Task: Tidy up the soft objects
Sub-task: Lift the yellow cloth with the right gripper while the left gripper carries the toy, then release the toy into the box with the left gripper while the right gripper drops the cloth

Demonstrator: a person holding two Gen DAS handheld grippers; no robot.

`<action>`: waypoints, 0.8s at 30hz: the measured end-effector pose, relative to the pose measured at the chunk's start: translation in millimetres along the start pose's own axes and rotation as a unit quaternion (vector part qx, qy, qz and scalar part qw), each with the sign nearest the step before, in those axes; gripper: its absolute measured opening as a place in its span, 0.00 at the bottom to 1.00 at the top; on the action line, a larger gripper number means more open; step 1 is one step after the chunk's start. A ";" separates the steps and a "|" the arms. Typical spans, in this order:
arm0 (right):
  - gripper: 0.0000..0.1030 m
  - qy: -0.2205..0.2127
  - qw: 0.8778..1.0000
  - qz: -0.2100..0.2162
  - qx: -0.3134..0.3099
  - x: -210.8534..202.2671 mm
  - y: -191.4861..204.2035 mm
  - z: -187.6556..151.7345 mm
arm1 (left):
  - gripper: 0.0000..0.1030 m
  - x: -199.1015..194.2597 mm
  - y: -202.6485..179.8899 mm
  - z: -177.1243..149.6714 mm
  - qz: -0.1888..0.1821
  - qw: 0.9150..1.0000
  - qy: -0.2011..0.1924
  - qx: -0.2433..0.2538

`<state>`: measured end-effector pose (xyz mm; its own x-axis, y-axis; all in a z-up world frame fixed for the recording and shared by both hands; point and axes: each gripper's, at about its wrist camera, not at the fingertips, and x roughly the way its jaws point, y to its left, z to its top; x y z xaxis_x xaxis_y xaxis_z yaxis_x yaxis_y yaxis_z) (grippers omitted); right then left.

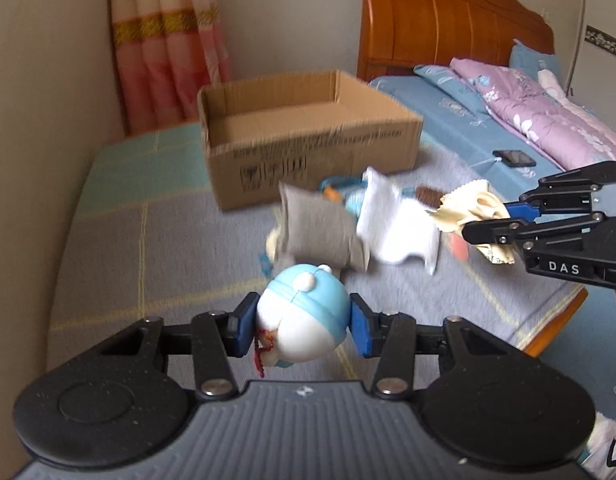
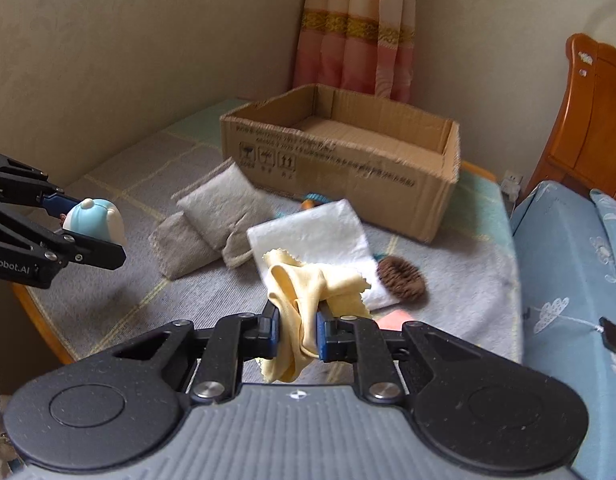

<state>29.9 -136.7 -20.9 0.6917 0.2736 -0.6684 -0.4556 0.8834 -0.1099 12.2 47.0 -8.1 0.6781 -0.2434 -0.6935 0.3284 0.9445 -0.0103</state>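
Note:
My left gripper [image 1: 301,326] is shut on a blue and white plush toy [image 1: 303,314], held above the grey blanket; it also shows in the right wrist view [image 2: 93,220]. My right gripper [image 2: 297,334] is shut on a crumpled yellow cloth [image 2: 303,292], also seen in the left wrist view [image 1: 468,208]. An open, empty cardboard box [image 1: 308,136] [image 2: 348,160] stands beyond both. In front of it lie a grey pillow [image 1: 320,228] [image 2: 223,204], a white folded towel [image 1: 400,224] [image 2: 316,236] and a brown fuzzy object [image 2: 402,278].
A small blue and orange toy [image 2: 314,200] lies by the box front. A pink item [image 2: 392,320] lies under my right gripper. A blue bed [image 2: 568,260] with a phone [image 1: 516,158] and purple quilt [image 1: 548,116] is to the right. Wall and curtain [image 2: 356,28] stand behind.

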 end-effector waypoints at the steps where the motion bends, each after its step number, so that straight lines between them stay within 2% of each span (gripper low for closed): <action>1: 0.20 -0.004 1.000 -0.003 0.001 -2.5 -3.2 3.6 | 0.45 0.4 0.6 7.0 0.000 1.000 -0.003 0.003; 11: 0.20 -0.044 0.999 -0.017 0.009 -5.2 -35.1 43.9 | 0.45 17.3 3.8 88.2 0.007 0.997 -0.045 0.058; 17: 0.20 -0.059 0.998 -0.021 0.014 6.6 -52.2 67.7 | 0.45 60.5 14.8 146.8 0.018 0.996 -0.049 0.070; 24: 0.20 -0.065 0.997 -0.030 0.021 20.9 -70.5 87.4 | 0.46 132.0 29.8 195.1 0.047 0.997 -0.025 0.053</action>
<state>125.4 -160.0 37.2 0.7847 0.2643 -0.5607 -0.3889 0.9143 -0.1134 239.8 0.0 40.5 0.7406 -0.1674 -0.6508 0.3269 0.9359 0.1312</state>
